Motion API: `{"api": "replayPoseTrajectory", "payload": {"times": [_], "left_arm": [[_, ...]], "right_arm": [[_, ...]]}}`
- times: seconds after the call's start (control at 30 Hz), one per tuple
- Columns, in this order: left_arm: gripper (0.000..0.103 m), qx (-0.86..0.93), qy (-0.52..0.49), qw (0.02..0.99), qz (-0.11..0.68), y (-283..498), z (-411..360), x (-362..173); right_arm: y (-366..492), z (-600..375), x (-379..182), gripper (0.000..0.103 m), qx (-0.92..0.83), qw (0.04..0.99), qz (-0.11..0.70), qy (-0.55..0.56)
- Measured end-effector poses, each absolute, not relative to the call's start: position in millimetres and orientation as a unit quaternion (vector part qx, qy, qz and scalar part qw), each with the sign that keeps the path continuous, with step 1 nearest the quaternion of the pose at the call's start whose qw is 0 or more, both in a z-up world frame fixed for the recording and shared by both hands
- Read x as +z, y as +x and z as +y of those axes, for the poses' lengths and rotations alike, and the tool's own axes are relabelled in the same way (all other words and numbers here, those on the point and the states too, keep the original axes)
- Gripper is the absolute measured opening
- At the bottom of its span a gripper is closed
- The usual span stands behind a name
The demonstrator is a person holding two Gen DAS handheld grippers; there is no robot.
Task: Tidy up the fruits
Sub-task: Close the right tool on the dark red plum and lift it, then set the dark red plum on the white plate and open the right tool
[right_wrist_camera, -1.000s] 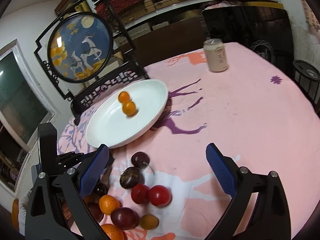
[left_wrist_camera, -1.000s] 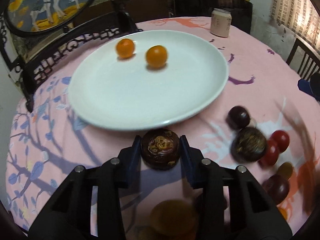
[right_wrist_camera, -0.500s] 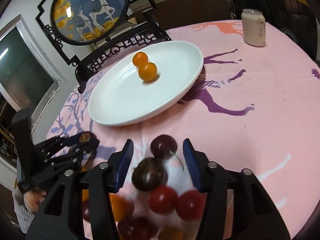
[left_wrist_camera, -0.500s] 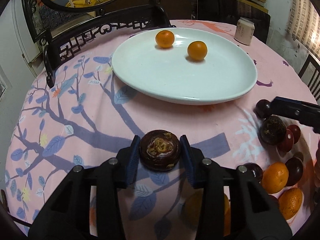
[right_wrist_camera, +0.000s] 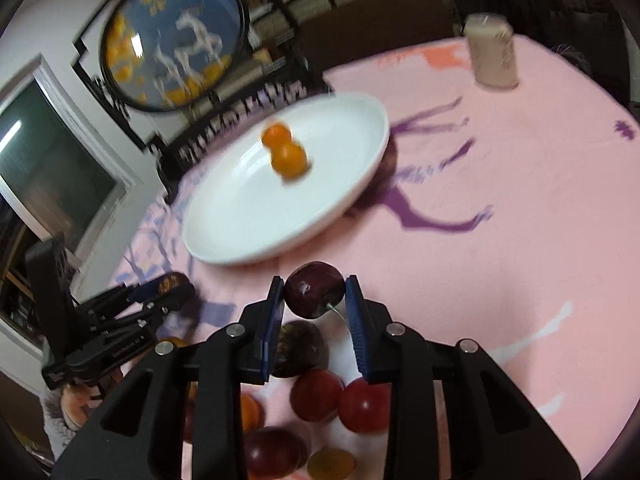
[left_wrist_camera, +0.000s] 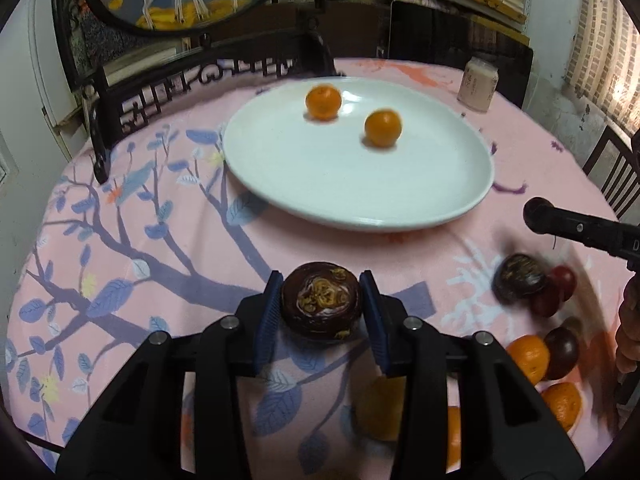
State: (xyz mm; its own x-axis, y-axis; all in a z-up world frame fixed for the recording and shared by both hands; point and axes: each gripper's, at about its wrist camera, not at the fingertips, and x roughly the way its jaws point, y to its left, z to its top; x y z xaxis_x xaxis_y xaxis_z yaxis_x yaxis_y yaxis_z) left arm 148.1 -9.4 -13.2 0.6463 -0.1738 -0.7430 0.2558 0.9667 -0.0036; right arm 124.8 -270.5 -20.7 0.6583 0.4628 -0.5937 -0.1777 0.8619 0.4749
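Left gripper [left_wrist_camera: 321,312]: it is clamping a dark brown wrinkled fruit [left_wrist_camera: 321,306] between its blue pads, one pad on each side, and is hanging above the pink tablecloth [left_wrist_camera: 120,240] on the near side of the plate.
Right gripper [right_wrist_camera: 315,300]: it is pinching a dark red plum [right_wrist_camera: 315,290] with a thin stem, both pads touching its sides, just above the fruit pile.
White plate [left_wrist_camera: 340,184]: it is sitting far from both grippers, straight ahead of the left one and ahead and slightly left of the right one; its near rim is lying just beyond the held brown fruit.
Oranges on plate: two are resting on the far half, the left orange [left_wrist_camera: 323,101] and the right orange [left_wrist_camera: 382,127], apart from each other, so the near half is offering bare room.
Fruit pile [right_wrist_camera: 320,396]: red, purple and orange pieces are lying together on the cloth near the right edge of the table, under and behind the right gripper.
Nearer hand: the left gripper seems to be sitting closer to the plate's near rim; the right one is approaching from the pile side.
Deciding relation: each held fruit is roundish with no long axis to mind, so the coming move is probably turning only on carrying it forward, over the rim.
Can [left_wrist_camera: 478,84]: it is standing upright at the far right, well apart from the plate.
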Motion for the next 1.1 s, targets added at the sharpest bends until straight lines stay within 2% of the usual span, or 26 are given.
{"api": "replayPoseTrajectory", "payload": {"times": [0.23,0.3,0.37,0.43,0.47,0.73,0.87,1.1], "left_arm": [[0.042,-0.119,0.055,0.92,0.368,164,-30,29],[0.047,-0.111,0.054,0.922,0.368,180,-36,32],[0.062,-0.104,0.051,0.924,0.365,189,-40,30],[0.071,-0.106,0.043,0.924,0.365,193,-39,26],[0.072,-0.11,0.043,0.923,0.367,195,-37,23],[0.072,-0.1,0.023,0.91,0.401,187,4,8],[0.086,-0.076,0.012,0.922,0.379,160,32,16],[0.086,-0.059,-0.011,0.919,0.391,117,61,-1]], "right_arm": [[154,-252,11,0.031,0.187,0.9,0.35,0.178],[169,-240,10,0.032,0.188,0.899,0.355,0.176],[183,-231,3,0.032,0.184,0.898,0.36,0.174],[193,-226,-4,0.043,0.178,0.898,0.367,0.164],[192,-227,-5,0.057,0.173,0.901,0.363,0.162],[183,-237,-2,0.058,0.176,0.903,0.354,0.168],[176,-238,1,0.058,0.184,0.9,0.354,0.175],[161,-243,1,0.058,0.186,0.897,0.356,0.184]]}}
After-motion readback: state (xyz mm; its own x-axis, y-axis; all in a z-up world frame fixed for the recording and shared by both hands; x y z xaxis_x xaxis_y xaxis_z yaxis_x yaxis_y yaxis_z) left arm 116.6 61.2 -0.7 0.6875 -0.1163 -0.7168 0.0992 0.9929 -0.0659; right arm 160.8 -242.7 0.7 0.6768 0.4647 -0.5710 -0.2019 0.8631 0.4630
